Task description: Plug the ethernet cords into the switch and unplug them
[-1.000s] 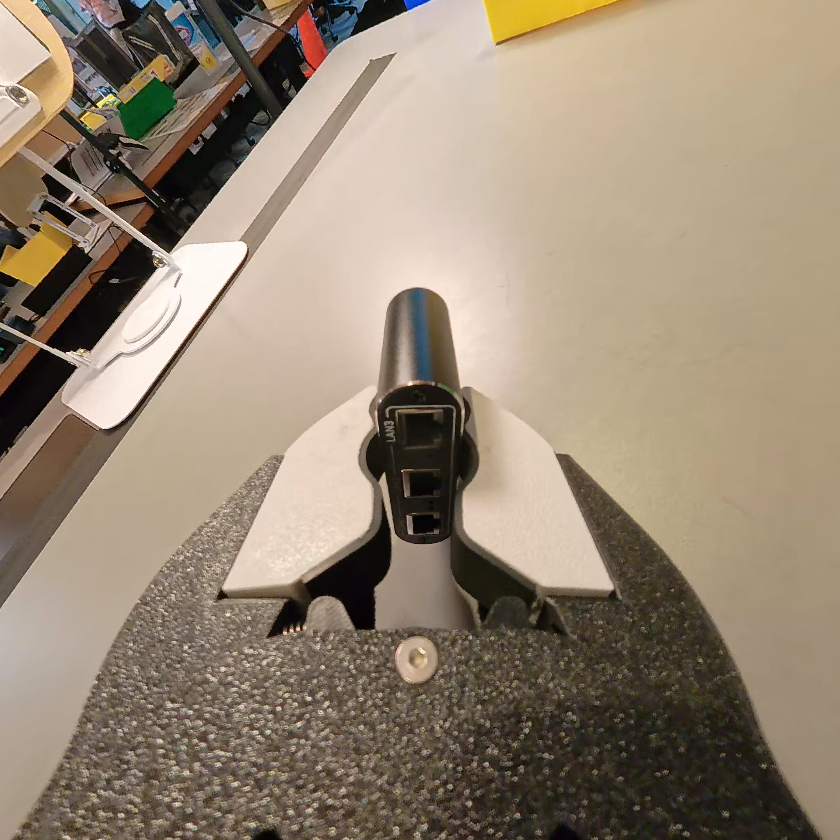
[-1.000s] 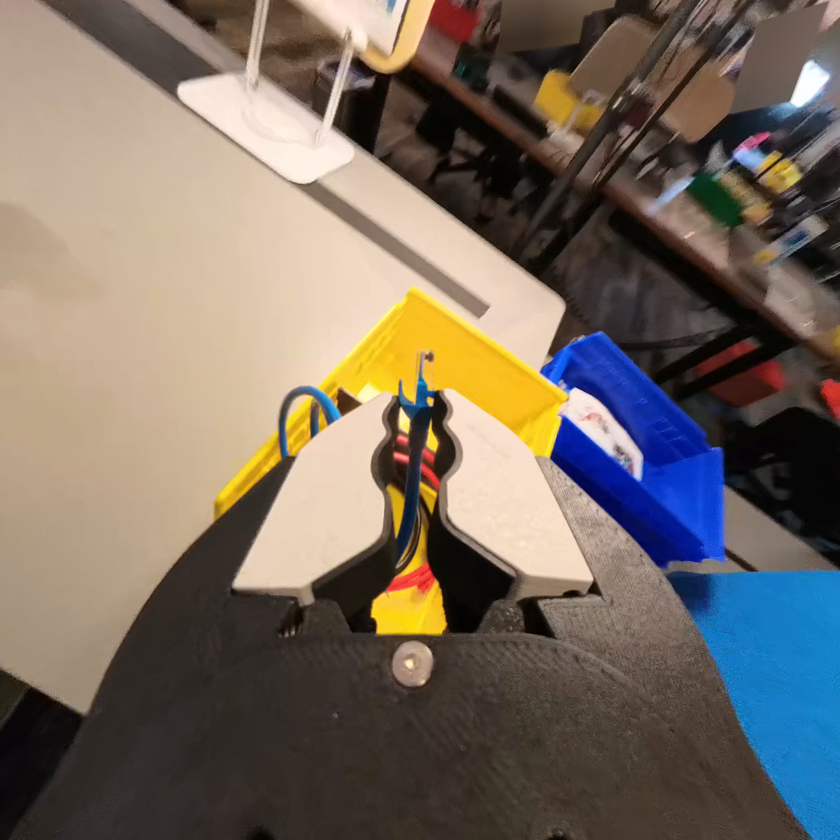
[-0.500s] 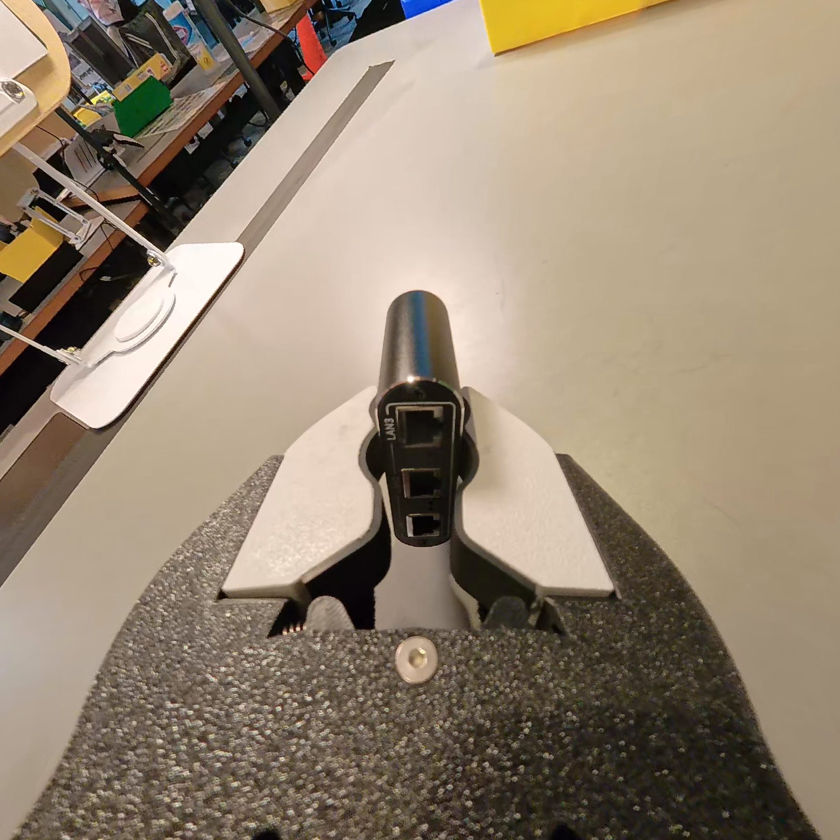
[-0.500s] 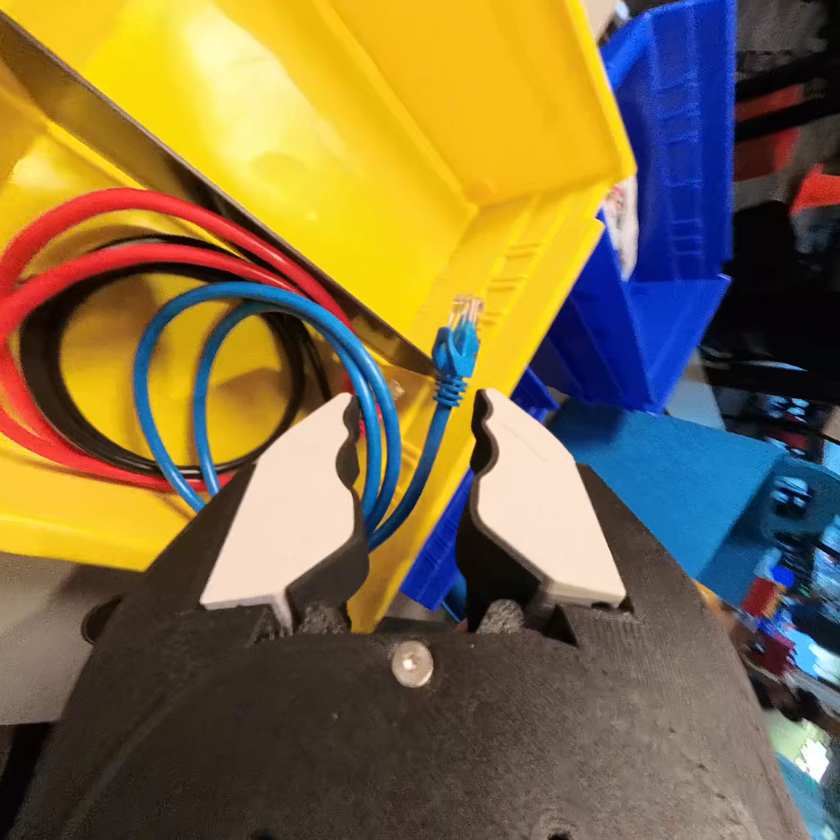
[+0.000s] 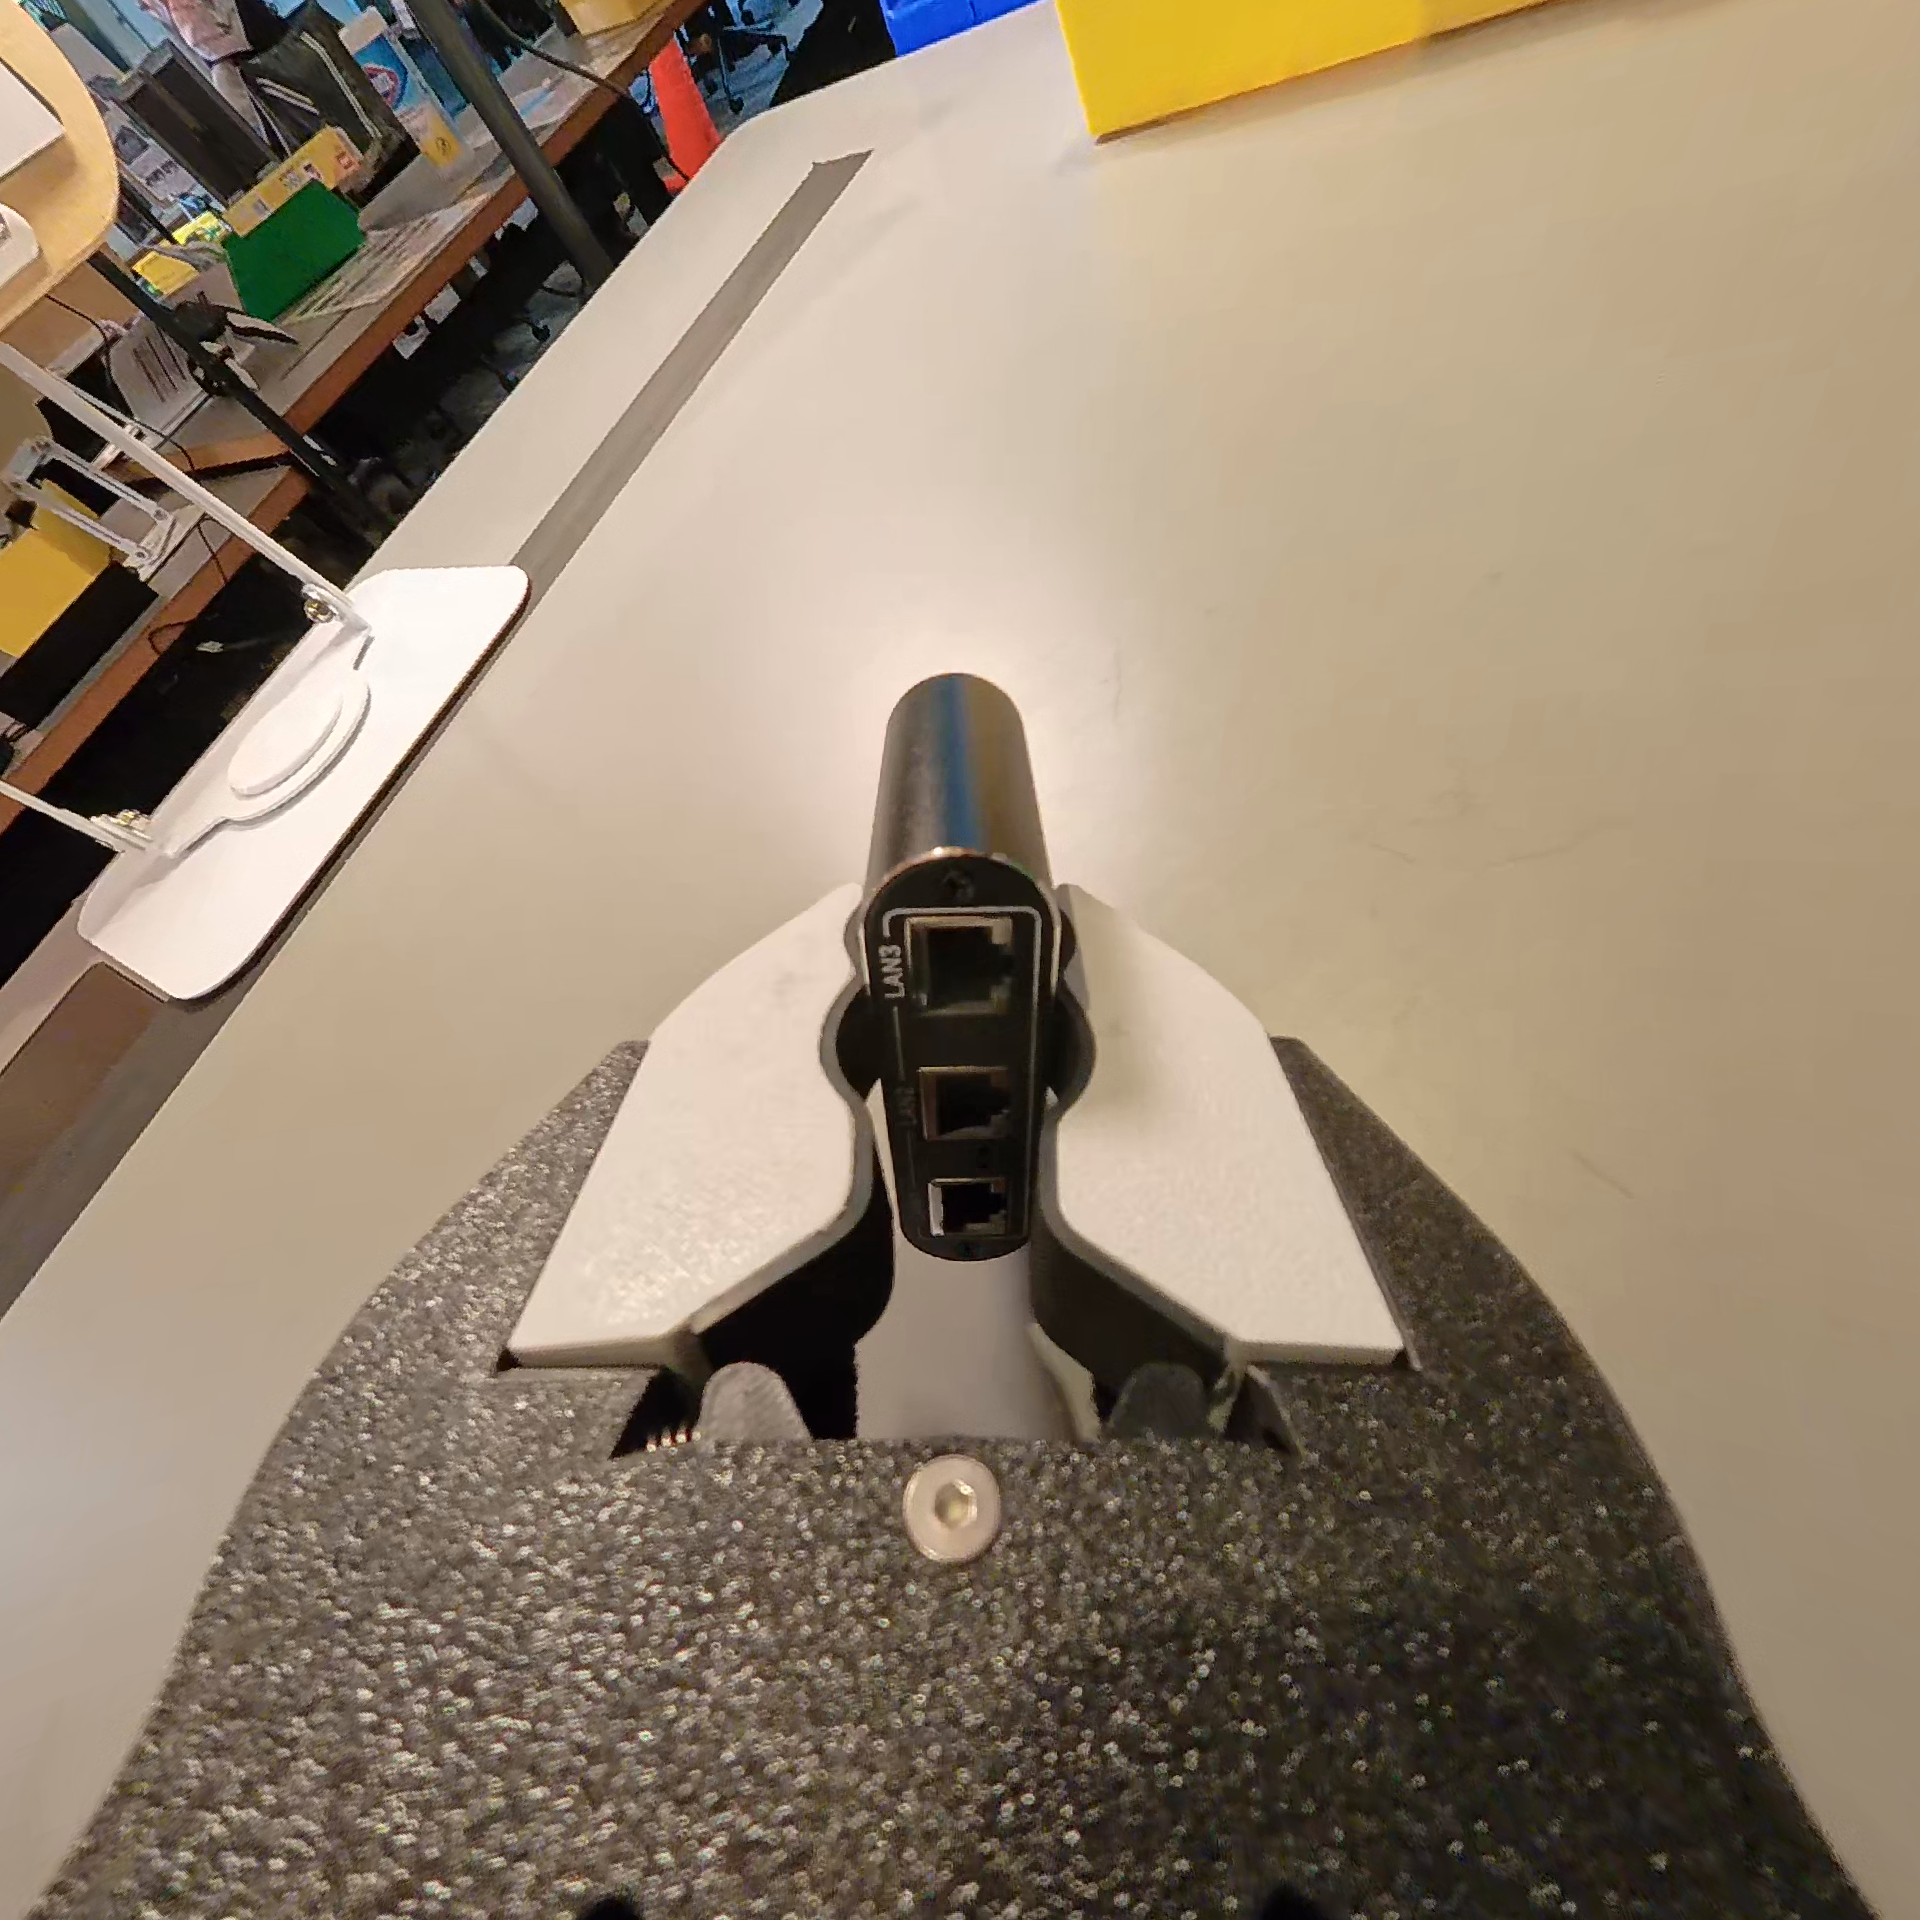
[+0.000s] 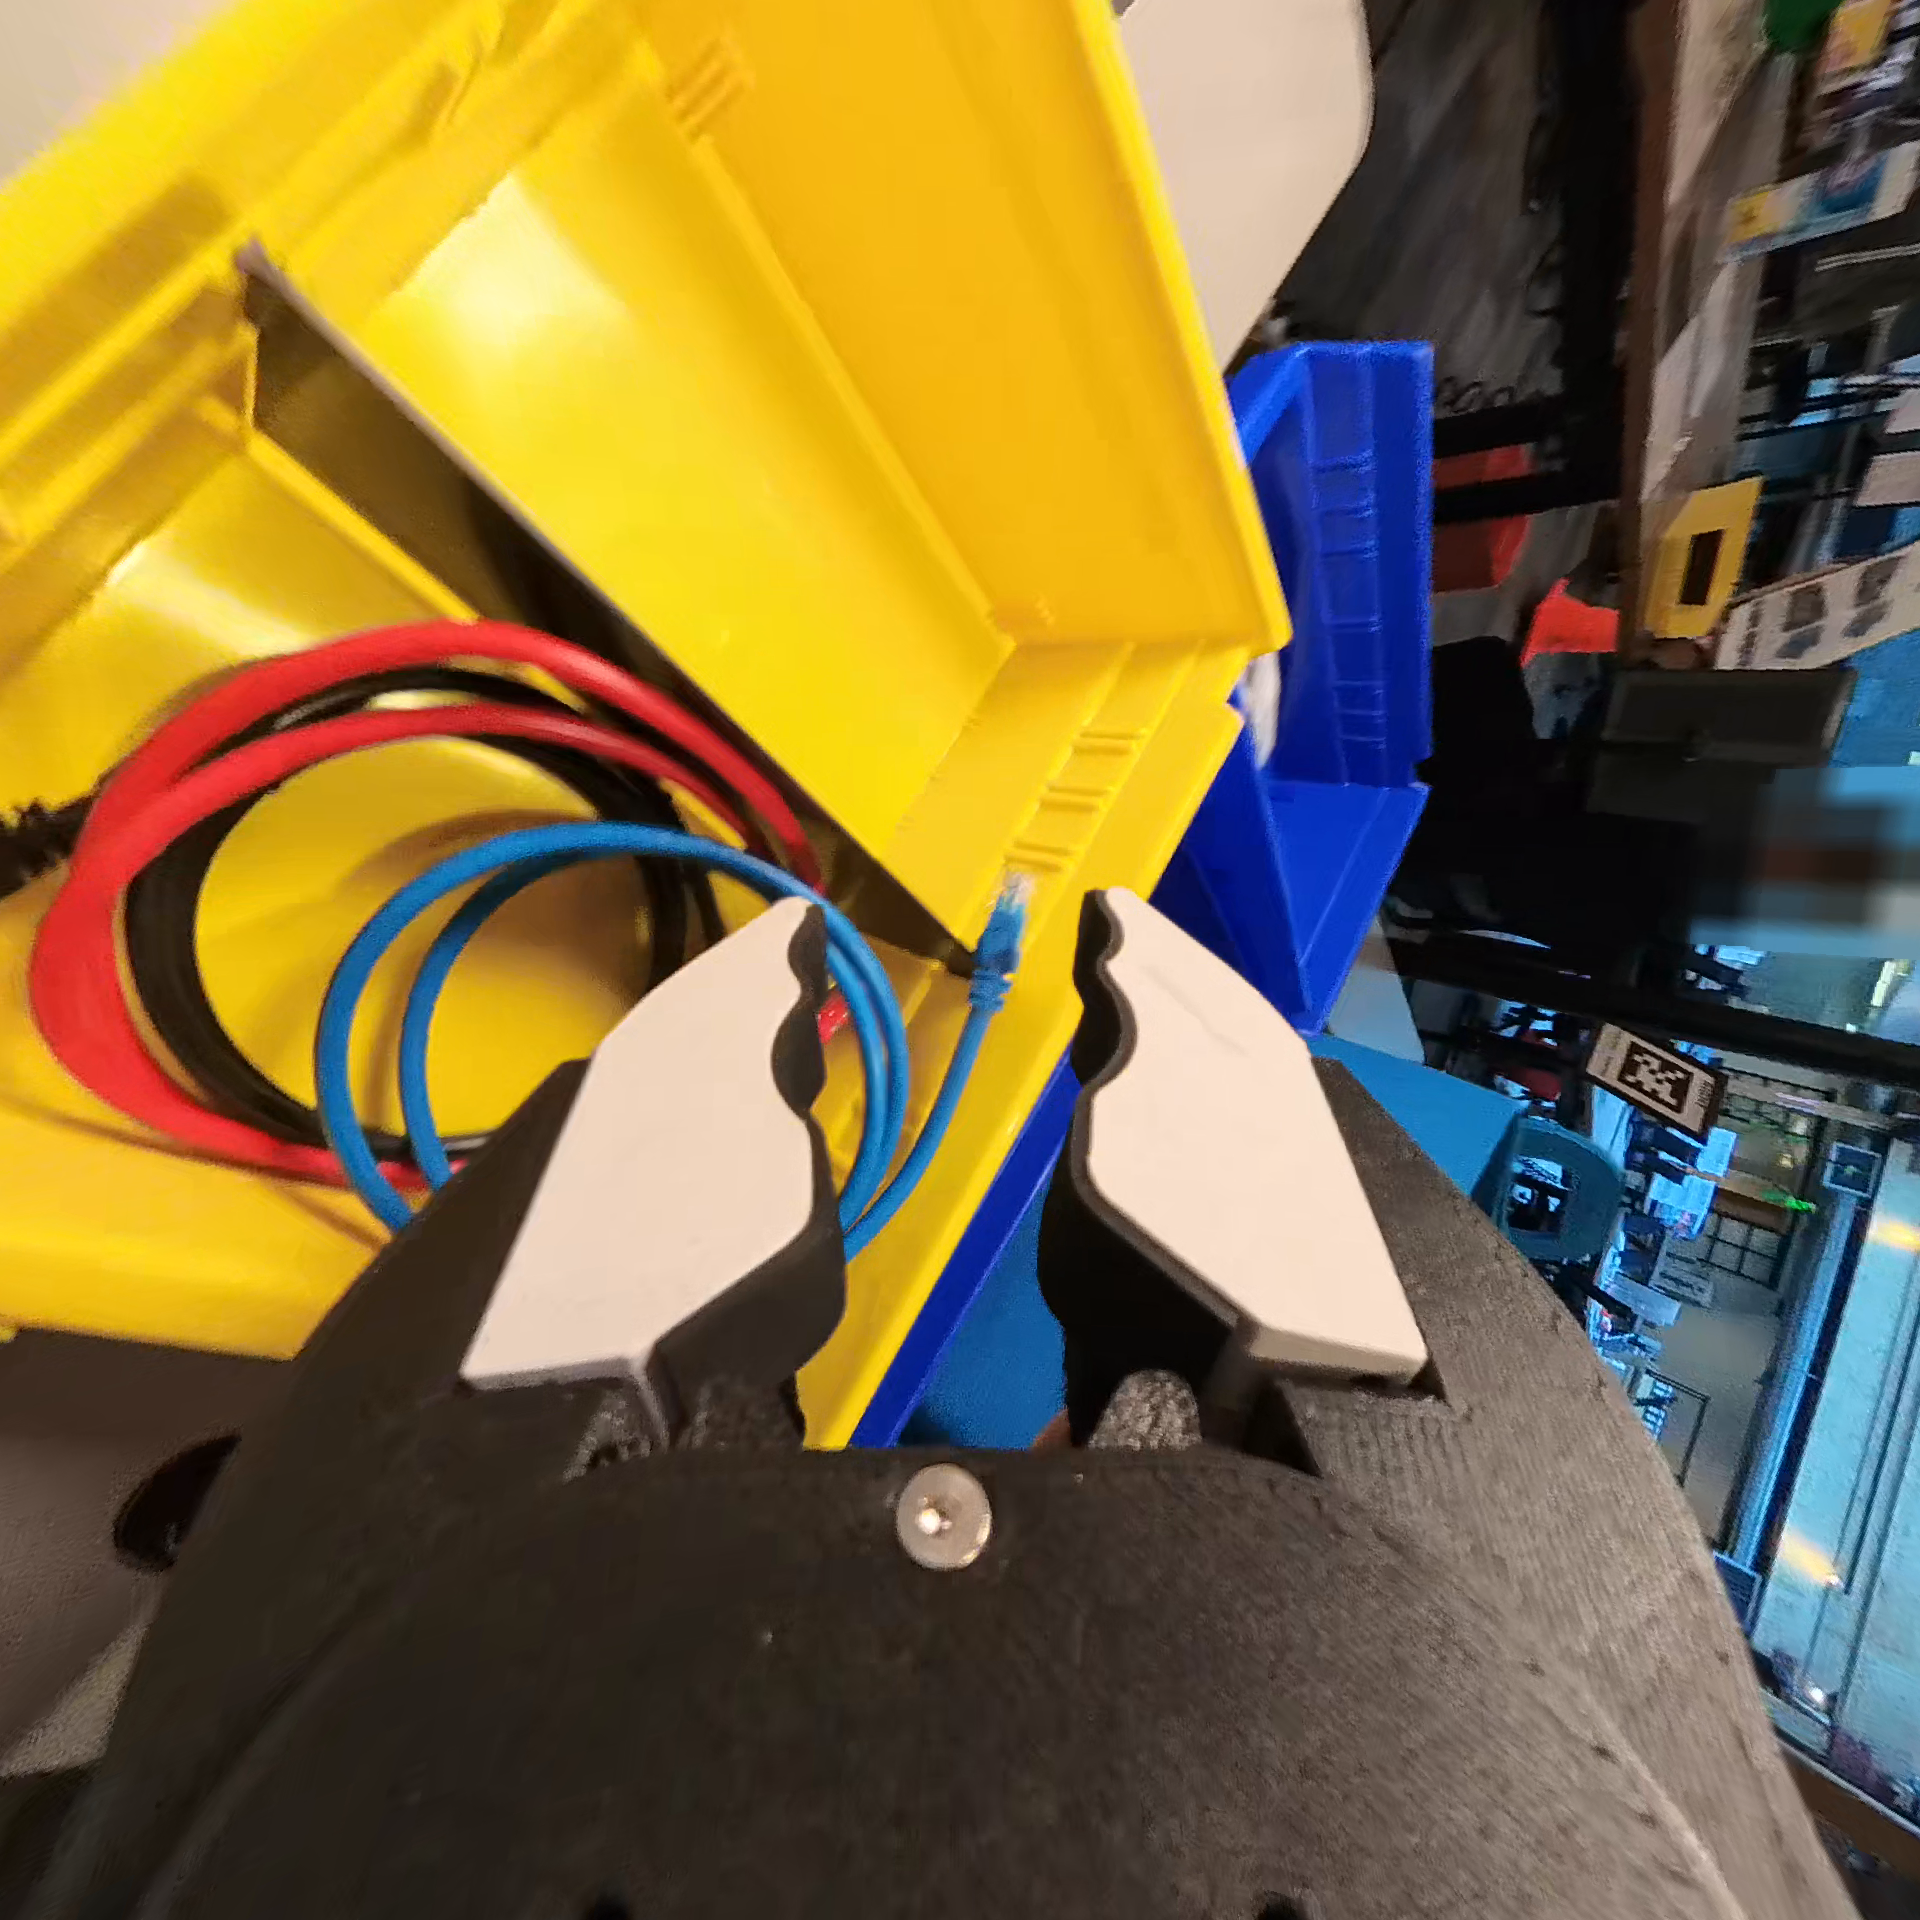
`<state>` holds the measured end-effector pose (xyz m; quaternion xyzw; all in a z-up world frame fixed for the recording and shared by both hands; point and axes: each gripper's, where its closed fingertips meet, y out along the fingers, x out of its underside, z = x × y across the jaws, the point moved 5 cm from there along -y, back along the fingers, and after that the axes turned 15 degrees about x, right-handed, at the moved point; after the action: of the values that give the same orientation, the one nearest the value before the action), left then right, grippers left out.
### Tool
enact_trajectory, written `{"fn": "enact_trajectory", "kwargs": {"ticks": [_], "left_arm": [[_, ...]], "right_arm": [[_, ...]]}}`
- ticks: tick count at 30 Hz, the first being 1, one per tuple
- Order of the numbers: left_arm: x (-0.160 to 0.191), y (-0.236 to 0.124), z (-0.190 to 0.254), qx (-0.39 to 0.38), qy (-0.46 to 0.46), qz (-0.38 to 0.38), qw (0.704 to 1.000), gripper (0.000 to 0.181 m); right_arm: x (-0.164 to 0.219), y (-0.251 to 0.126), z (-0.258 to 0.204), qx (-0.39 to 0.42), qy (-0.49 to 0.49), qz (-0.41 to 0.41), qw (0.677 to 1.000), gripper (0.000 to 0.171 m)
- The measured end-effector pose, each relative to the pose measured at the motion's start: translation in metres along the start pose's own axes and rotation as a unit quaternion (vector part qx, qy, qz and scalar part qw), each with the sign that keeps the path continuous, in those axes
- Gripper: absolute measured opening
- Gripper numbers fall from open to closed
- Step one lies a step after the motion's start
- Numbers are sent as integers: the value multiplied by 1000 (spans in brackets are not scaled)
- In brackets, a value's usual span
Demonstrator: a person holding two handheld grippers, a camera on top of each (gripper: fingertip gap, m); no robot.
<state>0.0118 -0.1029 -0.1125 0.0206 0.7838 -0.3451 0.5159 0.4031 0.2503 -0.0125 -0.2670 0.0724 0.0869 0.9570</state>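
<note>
The left gripper [image 5: 961,997] is clamped on the switch [image 5: 966,1049], a black cylinder with an oval end plate. As in the earlier frames, the two grey fingers [image 5: 727,1132] press its sides and it hangs over the pale table [image 5: 1351,623], its three empty ports facing the camera. White port markings are printed beside the sockets; I leave their wording out. Left of the switch, at the table edge, sits a white stand base [image 5: 301,769]; beyond the switch, at the far end, is a corner of the yellow bin [image 5: 1247,52].

The change is on the right. A second ago the right gripper [image 6: 951,956] was pinching the blue ethernet cord [image 6: 623,862] by its plug; now its fingers stand wide apart with nothing between them. The blue plug [image 6: 1003,930] lies free against the inner wall of the yellow bin [image 6: 831,364], just ahead of the gap. The blue loops rest in the bin, left of the plug, with a red cord [image 6: 312,727] and a black cord [image 6: 197,914]. Right of the yellow bin stands a blue bin [image 6: 1340,623].

Judged from this, the blue cord has gone back to the bin unplugged, so another cord is probably next. A square coded marker hangs in the blurred background.
</note>
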Motion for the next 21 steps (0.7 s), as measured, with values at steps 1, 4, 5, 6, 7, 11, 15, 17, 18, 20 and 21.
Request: {"fn": "enact_trajectory", "kwargs": {"ticks": [1, 4, 5, 6, 7, 11, 15, 17, 18, 20, 21], "left_arm": [[-1, 0, 0, 1, -2, 2, 1000, 27], [-4, 0, 1, 9, -16, 17, 1000, 28], [-6, 0, 2, 14, -23, 24, 999, 27], [-8, -1, 3, 18, -31, 33, 999, 27], [-11, -1, 4, 24, -40, 45, 998, 27], [-24, -2, 9, 62, -93, 101, 989, 27], [-31, -3, 14, 104, -128, 137, 977, 27], [-31, -4, 15, 112, -133, 144, 974, 27], [-32, -6, 15, 115, -138, 152, 972, 27], [-33, -9, 14, 126, -157, 173, 964, 27], [-34, -11, 12, 131, -170, 187, 959, 27]], "right_arm": [[-6, -4, 6, 14, 9, 9, 1000, 46], [-32, -23, 18, 44, 30, 46, 998, 45], [-44, -31, 18, 49, 30, 64, 996, 45], [-57, -40, 15, 50, 28, 85, 995, 44], [-71, -49, 10, 49, 26, 108, 993, 44], [-139, -84, -31, 2, 26, 233, 972, 42], [-210, -121, -103, -130, 16, 407, 904, 42], [-243, -134, -141, -195, 24, 479, 855, 42], [-259, -139, -159, -222, 36, 507, 832, 42], [-287, -149, -192, -273, 77, 569, 772, 48], [-300, -155, -202, -288, 118, 602, 735, 47]]}}
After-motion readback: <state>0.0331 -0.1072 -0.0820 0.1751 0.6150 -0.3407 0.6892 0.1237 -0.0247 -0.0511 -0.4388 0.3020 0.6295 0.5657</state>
